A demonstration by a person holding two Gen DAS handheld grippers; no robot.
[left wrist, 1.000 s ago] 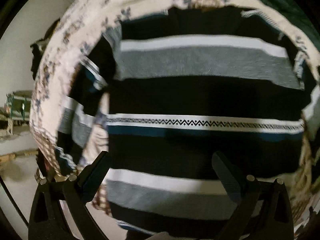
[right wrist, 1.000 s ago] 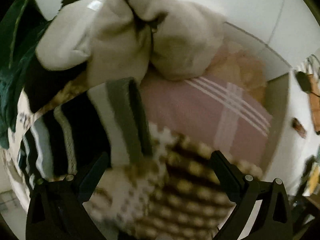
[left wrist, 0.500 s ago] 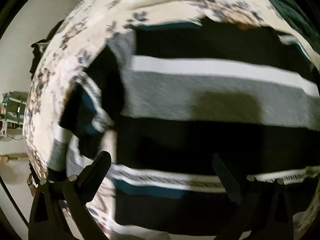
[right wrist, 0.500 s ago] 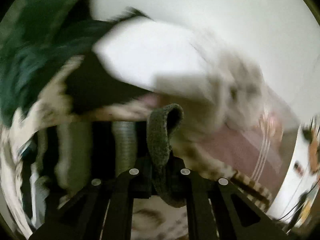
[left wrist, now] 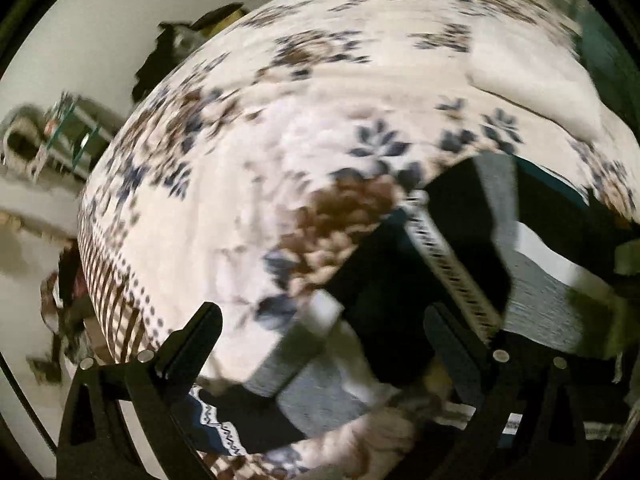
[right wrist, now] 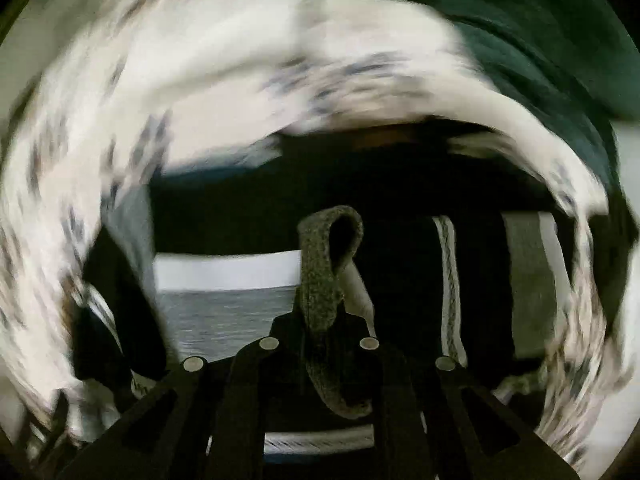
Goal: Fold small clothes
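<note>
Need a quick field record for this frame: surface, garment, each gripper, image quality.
surface: floral blanket, cream with blue and brown flowers
garment: striped sweater, black, grey and white bands, lying on the blanket, one part folded over
left gripper: open, above the sweater's edge, holding nothing
right gripper: shut on a grey knit fold of the sweater, pinched fabric sticking up between the fingers
other cloth: dark green fabric at the far edge
image quality: heavy motion blur in the right wrist view, milder in the left
</note>
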